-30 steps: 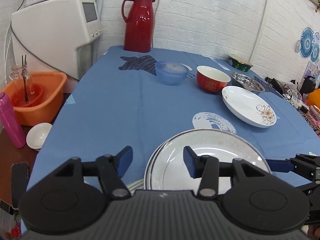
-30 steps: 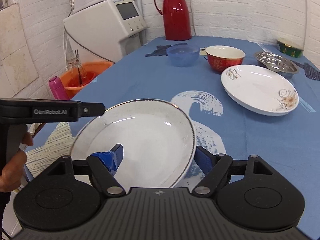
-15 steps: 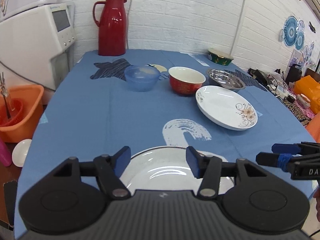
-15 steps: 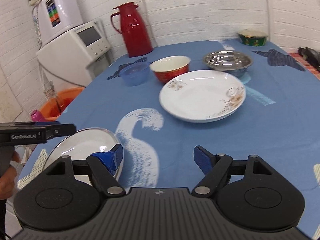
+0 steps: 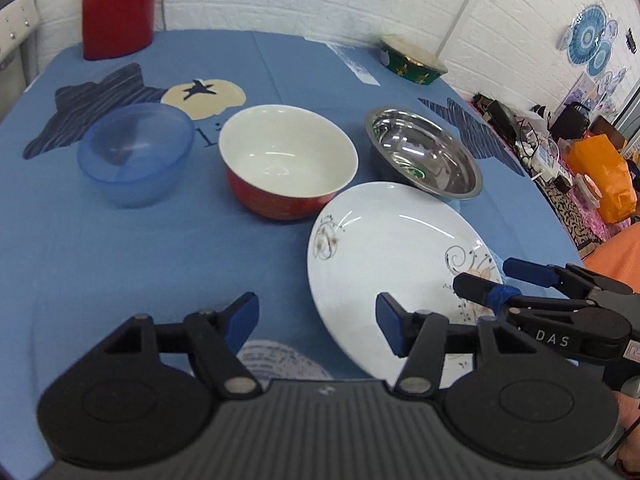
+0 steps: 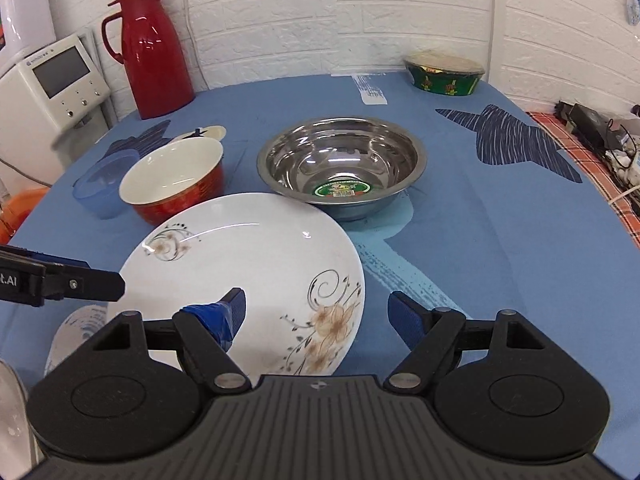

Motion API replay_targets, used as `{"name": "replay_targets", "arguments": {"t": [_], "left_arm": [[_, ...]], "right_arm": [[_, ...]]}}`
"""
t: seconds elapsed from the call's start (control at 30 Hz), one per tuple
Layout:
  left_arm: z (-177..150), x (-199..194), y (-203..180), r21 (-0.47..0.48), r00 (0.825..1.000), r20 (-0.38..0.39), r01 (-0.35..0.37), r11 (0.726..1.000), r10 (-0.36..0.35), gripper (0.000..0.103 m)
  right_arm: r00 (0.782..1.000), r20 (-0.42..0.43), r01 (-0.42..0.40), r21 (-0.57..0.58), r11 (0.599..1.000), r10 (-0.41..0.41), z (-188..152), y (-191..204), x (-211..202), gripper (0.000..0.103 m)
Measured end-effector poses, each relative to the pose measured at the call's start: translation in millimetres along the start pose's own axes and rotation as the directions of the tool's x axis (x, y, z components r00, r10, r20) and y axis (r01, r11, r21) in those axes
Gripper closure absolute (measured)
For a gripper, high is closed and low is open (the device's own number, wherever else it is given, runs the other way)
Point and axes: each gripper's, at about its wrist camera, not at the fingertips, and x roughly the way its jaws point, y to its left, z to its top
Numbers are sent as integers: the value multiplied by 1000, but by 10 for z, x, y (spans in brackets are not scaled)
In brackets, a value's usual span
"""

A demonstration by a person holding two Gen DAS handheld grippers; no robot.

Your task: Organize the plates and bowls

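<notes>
A white plate with flower prints lies flat on the blue tablecloth. My right gripper is open and straddles the plate's near right rim, left finger over the plate, right finger outside it. My left gripper is open at the plate's near left edge, its right finger over the rim, holding nothing. Behind the plate stand a red bowl with a white inside, a blue plastic bowl and a steel bowl. In the left wrist view the right gripper reaches in from the right.
A red thermos stands at the back left and a green lidded bowl at the back right. A white appliance sits off the left side. A sliver of a plain white plate shows at the lower left.
Both grippers have moved forward, away from the plain white plates near the table's front, up to the flowered plate. Both stay open. The bowls have not moved.
</notes>
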Motion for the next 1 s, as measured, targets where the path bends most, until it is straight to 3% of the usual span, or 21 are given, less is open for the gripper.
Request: {"name": "replay_targets", "arguments": {"t": [0.17, 0.3, 0.33, 0.37, 0.43, 0.53, 0.67, 0.83, 1.0], "left_arm": [[76, 311, -3, -26, 999, -53, -9, 1000, 8, 45], [80, 363, -61, 3, 999, -42, -22, 1000, 22, 46], [71, 364, -76, 10, 999, -38, -25, 1000, 25, 50], [62, 364, -93, 19, 999, -35, -30, 999, 30, 64], [48, 371, -151, 55, 997, -29, -64, 996, 66, 76], [17, 339, -188, 58, 997, -36, -69, 996, 71, 83], [-83, 212, -166, 39, 997, -58, -47, 998, 50, 90], [-222, -98, -226, 45, 998, -29, -55, 997, 56, 91], [-369, -489, -269, 43, 999, 16, -47, 998, 46, 91]], "right_arm": [[998, -60, -17, -46, 999, 14, 14, 38, 206, 38], [998, -44, -51, -60, 997, 48, -40, 30, 207, 34], [998, -37, -52, -58, 997, 50, -52, 26, 200, 34], [998, -32, -52, -61, 997, 50, -63, 33, 195, 34], [997, -21, -78, -83, 994, 76, -95, 64, 176, 38], [997, -10, -73, -84, 994, 73, -137, 110, 135, 41], [995, -16, -95, -44, 995, 94, -220, 138, -9, 42], [994, -9, -109, -6, 994, 109, -299, 248, -278, 42], [994, 51, -100, -35, 994, 101, -326, 419, -672, 41]]}}
